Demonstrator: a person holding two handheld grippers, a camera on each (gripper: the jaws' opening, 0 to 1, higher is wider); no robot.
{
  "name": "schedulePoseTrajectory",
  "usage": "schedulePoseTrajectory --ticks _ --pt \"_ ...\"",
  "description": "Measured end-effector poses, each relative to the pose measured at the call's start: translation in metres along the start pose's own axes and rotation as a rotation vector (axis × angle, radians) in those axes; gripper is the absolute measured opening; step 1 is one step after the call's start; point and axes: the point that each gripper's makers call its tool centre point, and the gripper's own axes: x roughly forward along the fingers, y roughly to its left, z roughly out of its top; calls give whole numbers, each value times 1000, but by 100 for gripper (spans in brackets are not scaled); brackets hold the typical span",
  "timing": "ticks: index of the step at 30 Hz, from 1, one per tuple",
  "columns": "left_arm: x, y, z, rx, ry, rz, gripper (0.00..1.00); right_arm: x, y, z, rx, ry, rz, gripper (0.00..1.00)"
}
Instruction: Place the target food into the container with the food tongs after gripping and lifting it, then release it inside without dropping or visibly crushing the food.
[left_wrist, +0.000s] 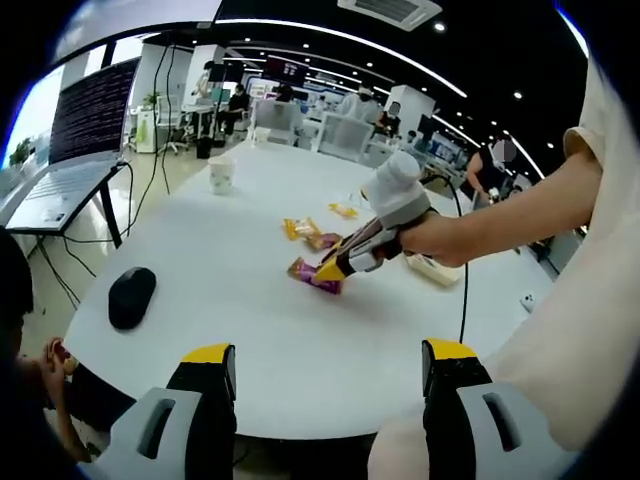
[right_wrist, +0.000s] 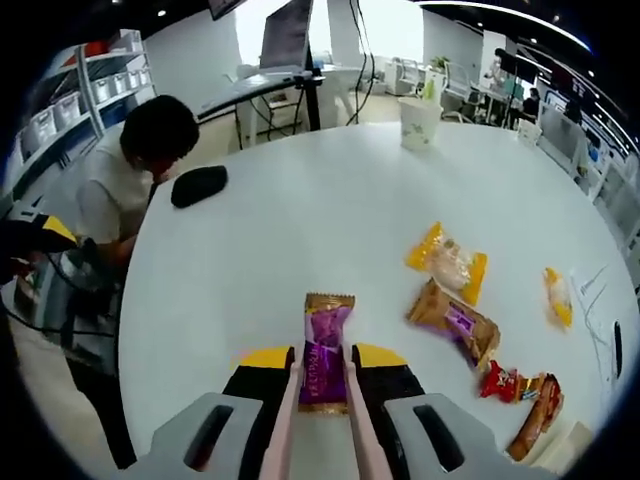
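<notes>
A purple snack packet (right_wrist: 328, 325) lies lengthwise between the two pale arms of the food tongs (right_wrist: 290, 400), which flank it on both sides. My right gripper (right_wrist: 322, 357) is shut on the tongs, its yellow-tipped jaws pressing the arms from outside. In the left gripper view the right gripper (left_wrist: 335, 266) reaches down in a person's hand to that purple packet (left_wrist: 314, 276), which looks low on the white table (left_wrist: 250, 340). A pale shallow container (left_wrist: 437, 270) sits just behind the hand. My left gripper (left_wrist: 330, 365) hangs open over the table's near edge with nothing between its jaws.
Other wrapped snacks lie right of the purple one: a yellow packet (right_wrist: 447, 262), a brown one (right_wrist: 455, 322), a red one (right_wrist: 505, 382). A paper cup (right_wrist: 419, 122) and a black mouse (right_wrist: 199, 185) stand farther off. A person (right_wrist: 140, 170) sits at the table's edge.
</notes>
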Motion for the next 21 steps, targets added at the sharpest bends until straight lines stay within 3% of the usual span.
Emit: schedulePoseTrajectory --ticks 8,16,21 --pt "-2 -1 -1 -2 -2 5 75 -2 1 -1 4 7 12 20" --pt "-2 -5 0 2 -8 3 76 -15 1 4 53 -40 12 20" --pt "1 -11 3 16 -10 -10 76 -35 -3 11 84 -90 -4 20"
